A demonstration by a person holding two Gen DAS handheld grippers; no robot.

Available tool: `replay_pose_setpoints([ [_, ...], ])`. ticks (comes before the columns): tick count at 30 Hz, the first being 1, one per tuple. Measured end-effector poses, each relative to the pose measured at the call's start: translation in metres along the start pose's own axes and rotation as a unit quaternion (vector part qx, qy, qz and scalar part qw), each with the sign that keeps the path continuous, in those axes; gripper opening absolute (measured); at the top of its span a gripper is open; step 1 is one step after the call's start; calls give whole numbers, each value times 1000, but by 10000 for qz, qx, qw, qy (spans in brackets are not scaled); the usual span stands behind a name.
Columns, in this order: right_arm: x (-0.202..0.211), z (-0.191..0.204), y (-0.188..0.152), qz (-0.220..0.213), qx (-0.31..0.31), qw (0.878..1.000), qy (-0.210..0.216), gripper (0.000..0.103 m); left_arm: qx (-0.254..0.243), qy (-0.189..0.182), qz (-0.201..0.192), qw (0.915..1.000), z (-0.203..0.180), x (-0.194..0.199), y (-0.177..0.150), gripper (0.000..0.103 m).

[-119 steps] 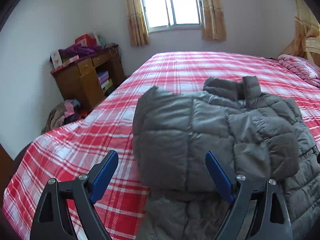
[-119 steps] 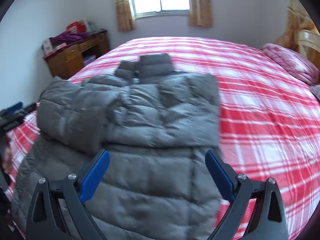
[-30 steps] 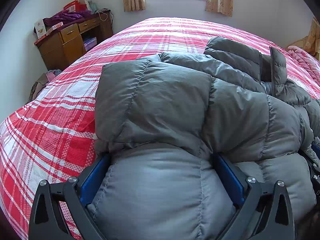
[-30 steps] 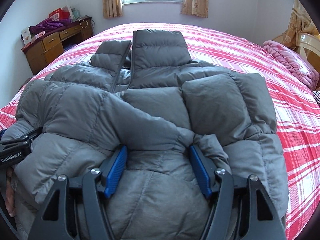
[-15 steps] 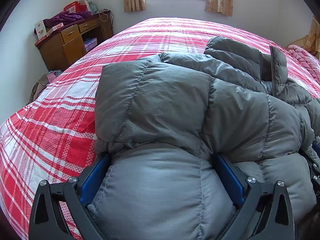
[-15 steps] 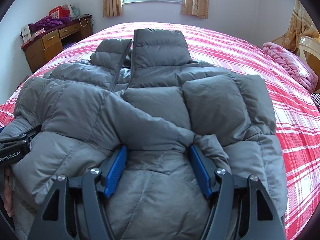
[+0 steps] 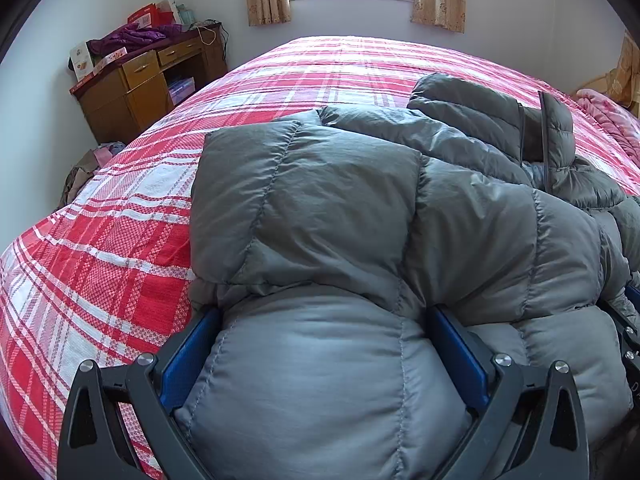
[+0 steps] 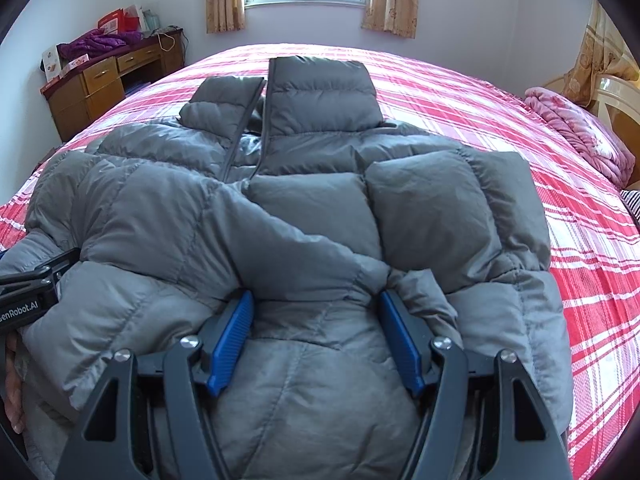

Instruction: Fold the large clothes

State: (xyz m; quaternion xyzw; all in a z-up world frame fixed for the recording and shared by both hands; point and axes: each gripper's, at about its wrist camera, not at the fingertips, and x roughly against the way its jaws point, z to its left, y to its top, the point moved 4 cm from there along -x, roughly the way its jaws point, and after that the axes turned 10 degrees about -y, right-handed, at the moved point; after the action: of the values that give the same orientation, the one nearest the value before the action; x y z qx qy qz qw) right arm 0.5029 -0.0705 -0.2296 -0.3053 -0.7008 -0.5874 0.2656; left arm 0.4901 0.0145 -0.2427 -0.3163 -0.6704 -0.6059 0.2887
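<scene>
both tools have dropped from hovering above the bed four seconds ago to sitting low at the near hem of the grey puffer jacket point(image 8: 312, 208), and almost nothing has shifted in the last second. my left gripper point(image 7: 320, 344) has its blue fingers point(image 7: 188, 356) spread wide with a fat roll of hem bulging between them; the padding touches both, but i cannot tell whether it is really pinched. my right gripper point(image 8: 316, 332) is narrower, its fingers pressed into the bunched hem near the middle. the jacket lies front up on the red plaid bedspread point(image 8: 472, 104), sleeves crossed over the chest, collar toward the window. i judge both tools are placed at the hem so the bottom can be carried up toward the collar.
</scene>
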Motion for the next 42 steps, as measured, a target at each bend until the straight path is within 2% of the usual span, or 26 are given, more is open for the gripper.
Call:
replay_pose_setpoints([
  [7,0,0,0,0,-17,10000,5,69,-8,28,6,10000,-1,1,1,102],
  [11,1,-1,1,41,-73,10000,-26,71,-323,223,83,9992,-6,20,8,102],
  [13,5,-1,1,52,20,10000,52,75,-296,83,-23,9995,-8,39,14,102],
  [15,12,-2,2,122,151,9997,179,77,-252,-280,-239,9990,-11,62,29,102],
  [18,27,-7,15,110,138,9985,515,87,-288,-401,-426,9979,-18,73,63,102],
  [20,40,-13,34,-89,108,9983,572,94,-207,-557,-292,9978,-25,61,90,102],
  [22,44,-17,53,-159,92,9982,569,99,-233,-461,-242,9984,-32,45,113,102],
  [28,15,-27,112,-56,-54,9990,448,99,-29,-589,-9,9983,-47,-9,167,102],
  [34,-29,-52,169,159,-830,9954,460,99,256,-741,220,9967,-59,-61,219,102],
  [37,-52,-59,189,317,-1039,9932,421,99,186,-814,381,9958,-69,-85,227,102],
  [42,-89,-58,206,643,-771,9945,297,99,-116,-798,657,9946,-83,-116,223,102],
])
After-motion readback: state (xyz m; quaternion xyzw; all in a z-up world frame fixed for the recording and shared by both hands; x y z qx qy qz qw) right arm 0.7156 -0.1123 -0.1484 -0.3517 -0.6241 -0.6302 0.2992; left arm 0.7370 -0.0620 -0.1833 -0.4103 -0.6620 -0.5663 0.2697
